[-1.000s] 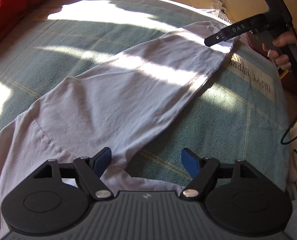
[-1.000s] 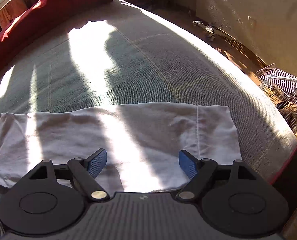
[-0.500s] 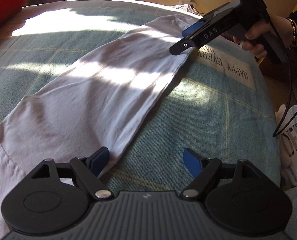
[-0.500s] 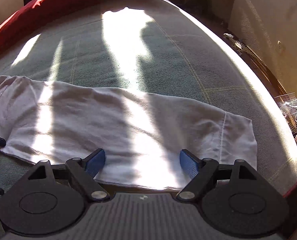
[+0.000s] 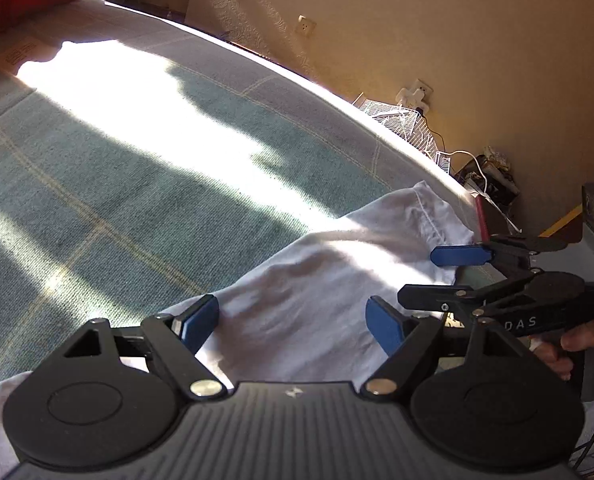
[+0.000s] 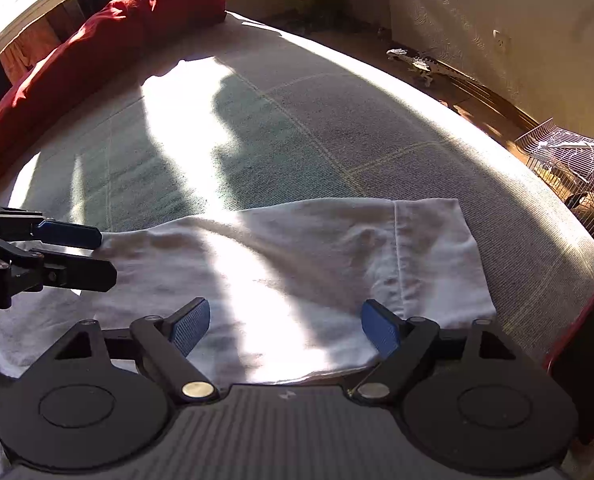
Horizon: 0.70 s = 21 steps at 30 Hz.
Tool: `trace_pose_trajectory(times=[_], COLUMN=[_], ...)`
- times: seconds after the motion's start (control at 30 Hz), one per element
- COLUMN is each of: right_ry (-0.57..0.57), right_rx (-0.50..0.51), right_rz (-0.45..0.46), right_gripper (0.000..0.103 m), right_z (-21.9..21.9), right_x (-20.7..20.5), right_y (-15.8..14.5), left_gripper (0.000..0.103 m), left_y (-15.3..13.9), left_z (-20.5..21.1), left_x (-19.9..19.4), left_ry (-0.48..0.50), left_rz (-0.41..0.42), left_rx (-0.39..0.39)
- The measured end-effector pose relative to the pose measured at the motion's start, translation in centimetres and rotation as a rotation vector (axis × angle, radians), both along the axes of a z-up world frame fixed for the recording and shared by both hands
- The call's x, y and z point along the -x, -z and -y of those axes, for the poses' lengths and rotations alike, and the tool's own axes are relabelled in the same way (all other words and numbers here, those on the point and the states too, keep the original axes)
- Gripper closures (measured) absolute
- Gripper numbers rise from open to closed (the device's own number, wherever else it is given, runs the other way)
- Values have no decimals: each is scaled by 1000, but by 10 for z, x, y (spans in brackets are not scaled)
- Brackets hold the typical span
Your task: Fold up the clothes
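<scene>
stage: early | white sleeve [image 6: 297, 264] lies flat on the bed [image 6: 317, 140], unfolded | your left gripper [image 5: 293, 324] and right gripper [image 6: 285, 326] both gape over it (nothing pinched) | left: grasp, every fold

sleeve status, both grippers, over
Left gripper open, right gripper open, both over white sleeve. Sleeve flat on green bedcover, ungrasped. Nothing blocking.
</scene>
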State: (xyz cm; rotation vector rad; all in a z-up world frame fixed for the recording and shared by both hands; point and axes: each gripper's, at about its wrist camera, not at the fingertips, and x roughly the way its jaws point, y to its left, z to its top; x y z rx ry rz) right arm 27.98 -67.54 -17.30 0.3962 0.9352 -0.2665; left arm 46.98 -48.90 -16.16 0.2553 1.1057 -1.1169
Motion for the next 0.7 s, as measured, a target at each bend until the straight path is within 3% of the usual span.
trace_pose_trajectory(times=[0.13,0.27,0.43,0.5,0.6,0.7], right_ry=[-40,-43,-109,-135,-93,-35], right_rx=[18,-6,-124,-148,-85,-14], right_rz=[0,20,128,117,56,21], right_gripper=[17,17,14,14,15,14], right_z=[2,4,2,6,24,34], right_x=[3,2,-20,-34,-36,-27], right_y=[0,-7,-15,-7,1,-12], left_gripper=[26,28,27,27,27,27], left_y=[-1,-22,-30,-31,-40,-55], left_z=[-21,-51,-65,-70,-88,-116], left_x=[-2,-3,18,26,35,35], left_ry=[-60,-103,-46,-25,-32,-90], left_rz=[61,73,98,112,174,210], left_rx=[-77,-93,-148,-169,-191,-213])
